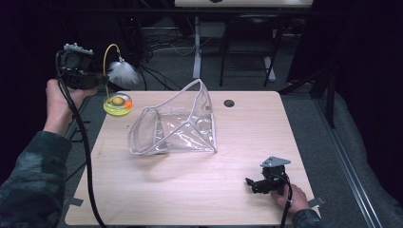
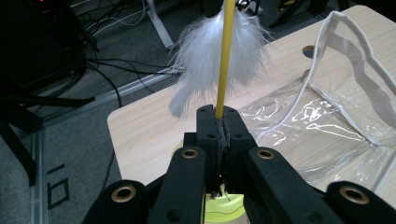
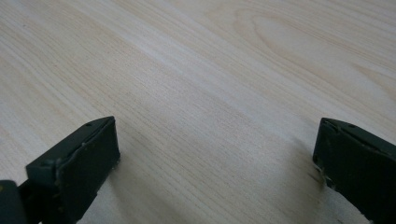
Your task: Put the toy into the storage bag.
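Observation:
A cat toy hangs in the air off the table's far left corner: a yellow wand [image 1: 106, 66] bends over to a white feather tuft [image 1: 123, 73], and a yellow-green round base [image 1: 118, 105] with an orange ball sits at its foot. My left gripper [image 1: 100, 79] is shut on the yellow wand [image 2: 224, 60], feather [image 2: 210, 51] just beyond the jaws. A clear plastic pouch [image 1: 178, 126] with white trim lies open-mouthed mid-table, also in the left gripper view [image 2: 336, 93]. My right gripper [image 1: 252, 184] rests near the front right of the table [image 1: 199, 190], jaws wide apart over bare wood [image 3: 215, 140].
A dark round grommet hole [image 1: 229, 103] sits near the table's far edge. Behind the table stand desk legs and tangled cables [image 1: 166, 52] on grey floor. A black cable [image 1: 85, 156] trails from the left gripper past the table's left edge.

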### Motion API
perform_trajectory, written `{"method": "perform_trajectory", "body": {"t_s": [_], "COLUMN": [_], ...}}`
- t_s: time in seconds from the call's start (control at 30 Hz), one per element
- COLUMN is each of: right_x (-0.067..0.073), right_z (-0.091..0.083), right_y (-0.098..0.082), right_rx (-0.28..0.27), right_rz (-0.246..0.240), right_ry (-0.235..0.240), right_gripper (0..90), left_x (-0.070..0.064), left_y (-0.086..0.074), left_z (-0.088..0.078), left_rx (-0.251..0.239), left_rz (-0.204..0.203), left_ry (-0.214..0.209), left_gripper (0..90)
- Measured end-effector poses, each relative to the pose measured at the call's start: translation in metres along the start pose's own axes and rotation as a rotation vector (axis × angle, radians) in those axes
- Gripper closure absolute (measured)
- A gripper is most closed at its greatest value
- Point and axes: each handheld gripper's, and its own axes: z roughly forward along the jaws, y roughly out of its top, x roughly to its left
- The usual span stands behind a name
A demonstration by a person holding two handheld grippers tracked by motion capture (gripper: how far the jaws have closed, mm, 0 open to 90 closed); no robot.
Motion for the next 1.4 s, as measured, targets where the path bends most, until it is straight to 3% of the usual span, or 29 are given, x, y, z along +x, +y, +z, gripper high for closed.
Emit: {"method": "perform_trajectory", "body": {"t_s": [0.63,1.0,1.4], "right_x": [0.0,0.0,0.0], "right_z": [0.0,0.0,0.0], "right_y": [0.0,0.0,0.0], "right_rx": [-0.001,-0.001,0.003], "right_rz": [0.0,0.0,-0.004], "right_ry": [-0.001,-0.001,0.0], "right_gripper": [0.0,0.0,0.0], "left_x": [-0.04,-0.063,-0.078], "left_y": [0.018,0.019,0.012], "left_z": [0.004,0.022,0.048], "left_rx": [-0.014,0.003,0.024], "left_rz": [0.091,0.14,0.133], "left_ry": [-0.118,-0.18,-0.23], "left_gripper": [88.1,88.1,88.1]}}
